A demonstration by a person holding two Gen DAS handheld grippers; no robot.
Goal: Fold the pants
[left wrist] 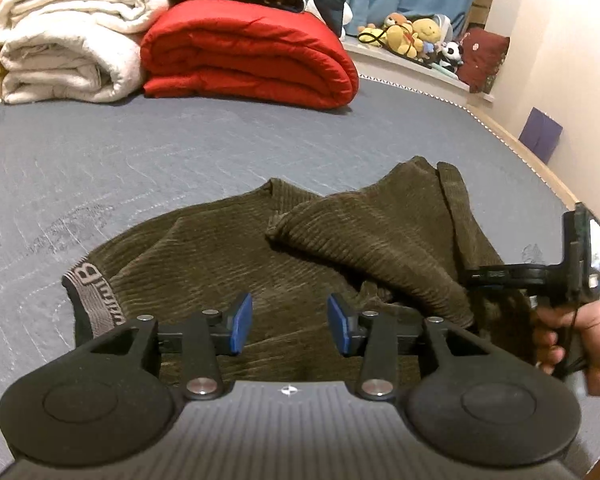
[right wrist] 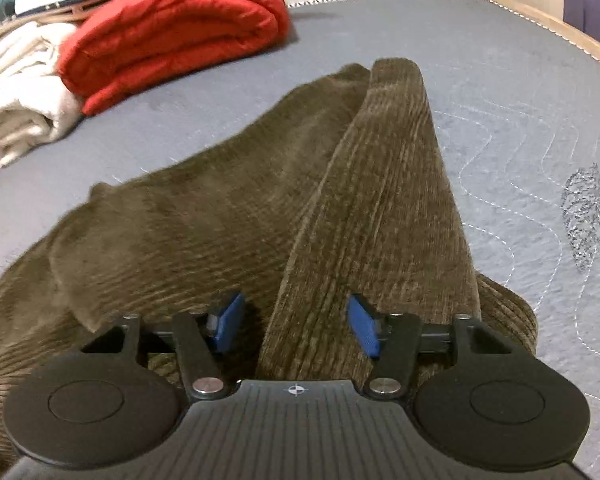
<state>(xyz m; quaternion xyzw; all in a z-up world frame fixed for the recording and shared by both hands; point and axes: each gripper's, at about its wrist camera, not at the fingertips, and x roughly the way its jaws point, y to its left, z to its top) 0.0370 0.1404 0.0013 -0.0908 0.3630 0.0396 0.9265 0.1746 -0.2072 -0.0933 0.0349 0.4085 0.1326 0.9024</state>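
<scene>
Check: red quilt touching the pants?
Apart. In the left wrist view a bare strip of grey mattress lies between the red quilt and the pants; the right wrist view shows the same gap.

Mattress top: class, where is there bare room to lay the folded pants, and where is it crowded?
Free: grey mattress between the brown corduroy pants and the red quilt, and right of the pants toward the wooden edge. Crowded: the far-left corner, with the quilt and white blankets.
</scene>
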